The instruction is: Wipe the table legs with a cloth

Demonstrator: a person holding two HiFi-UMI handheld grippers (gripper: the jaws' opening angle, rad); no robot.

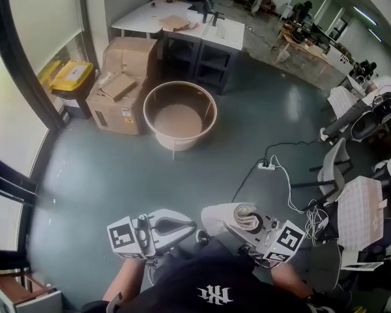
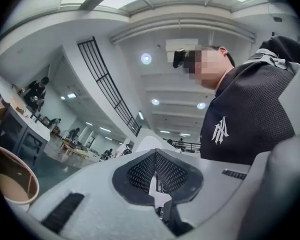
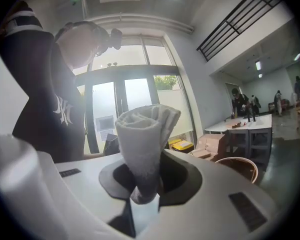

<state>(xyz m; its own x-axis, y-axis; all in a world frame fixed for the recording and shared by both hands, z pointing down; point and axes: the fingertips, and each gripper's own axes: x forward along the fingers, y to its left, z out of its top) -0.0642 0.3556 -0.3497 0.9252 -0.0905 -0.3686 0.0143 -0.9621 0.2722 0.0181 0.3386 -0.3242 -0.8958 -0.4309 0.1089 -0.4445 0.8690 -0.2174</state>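
Note:
A round wooden table point(image 1: 179, 113) with a raised rim stands on the grey floor ahead of me, one thin leg point(image 1: 174, 151) showing under it. Its rim also shows in the left gripper view point(image 2: 10, 179) and the right gripper view point(image 3: 240, 166). Both grippers are held close to my body, far from the table. My right gripper point(image 1: 238, 215) point(image 3: 147, 179) is shut on a rolled pale cloth point(image 1: 249, 218) point(image 3: 145, 134) that stands up out of its jaws. My left gripper point(image 1: 192, 227) point(image 2: 155, 156) is shut with nothing in it, its dark pads meeting.
Cardboard boxes point(image 1: 124, 83) and a yellow-lidded bin point(image 1: 72, 77) sit left of the round table by the window wall. White work tables point(image 1: 182, 25) stand behind it. A power strip with cables point(image 1: 267, 166) lies on the floor at right, near chairs point(image 1: 362, 210).

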